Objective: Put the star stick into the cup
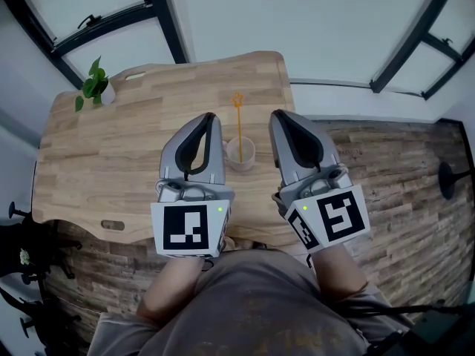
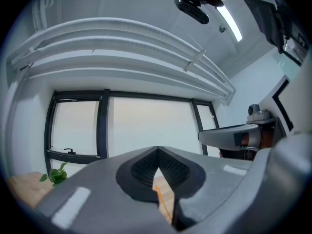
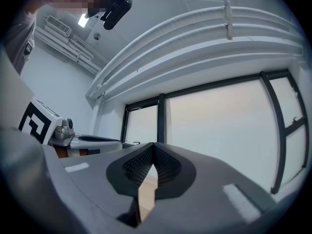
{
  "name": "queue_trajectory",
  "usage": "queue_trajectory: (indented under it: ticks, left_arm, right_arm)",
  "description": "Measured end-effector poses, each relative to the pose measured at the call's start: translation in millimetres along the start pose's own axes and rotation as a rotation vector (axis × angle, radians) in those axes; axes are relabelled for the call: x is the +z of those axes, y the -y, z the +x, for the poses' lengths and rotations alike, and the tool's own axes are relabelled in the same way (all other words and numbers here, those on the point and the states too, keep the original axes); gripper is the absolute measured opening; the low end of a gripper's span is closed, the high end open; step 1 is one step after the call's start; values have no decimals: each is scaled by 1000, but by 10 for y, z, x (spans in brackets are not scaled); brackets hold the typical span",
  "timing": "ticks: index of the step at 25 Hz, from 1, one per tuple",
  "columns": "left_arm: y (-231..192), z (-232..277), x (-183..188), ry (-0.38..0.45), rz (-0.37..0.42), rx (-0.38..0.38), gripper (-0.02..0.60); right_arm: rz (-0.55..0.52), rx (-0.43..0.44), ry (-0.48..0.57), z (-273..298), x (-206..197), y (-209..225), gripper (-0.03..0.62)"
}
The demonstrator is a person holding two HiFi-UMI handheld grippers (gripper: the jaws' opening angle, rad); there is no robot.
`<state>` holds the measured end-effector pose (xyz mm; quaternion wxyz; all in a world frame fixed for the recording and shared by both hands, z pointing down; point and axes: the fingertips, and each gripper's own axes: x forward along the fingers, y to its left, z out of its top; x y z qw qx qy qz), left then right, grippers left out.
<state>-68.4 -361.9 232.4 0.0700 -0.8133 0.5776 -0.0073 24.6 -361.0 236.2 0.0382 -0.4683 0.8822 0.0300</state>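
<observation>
Head view: thin orange star stick (image 1: 237,121) stands upright in the small pale translucent cup (image 1: 242,154), star end up, leaning slightly. The cup sits on the light wooden surface (image 1: 111,162), mid-way across, between and just ahead of the two claws. The stick looks to be already in the cup, so the task reads as done or nearly so.

Left claw (image 1: 208,117): pads pressed together at the tips, nothing held. In its own view the claw (image 2: 157,151) shows only a sliver of gap lower down, with the stick (image 2: 165,204) seen through it, far off on the surface. Right claw (image 1: 277,114): likewise closed tip to tip, empty, confirmed in its own view (image 3: 154,145). Both are raised above the surface, apart from the cup.

Handling, judged: the stick is very light, thin, probably a bit bendy and smooth, so it is easy to flick or let spin. Best hold is mid-shaft, below the star, with a gentle pinch. The cup looks light too and could tip if the stick is levered.

Small green potted plant (image 1: 93,86) at the far left corner, out of the way.
</observation>
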Motion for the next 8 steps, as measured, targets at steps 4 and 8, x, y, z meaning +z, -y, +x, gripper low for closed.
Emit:
queue_trajectory:
  ticks: [4,8]
  left_arm:
    - [5,14,-8,4,5,-3,0]
    - [-12,36,-11,1,4,-4,0]
  right_arm:
    - [1,0,0,11,-13,5,23]
    - [1,-1,1,35,-6,11,23]
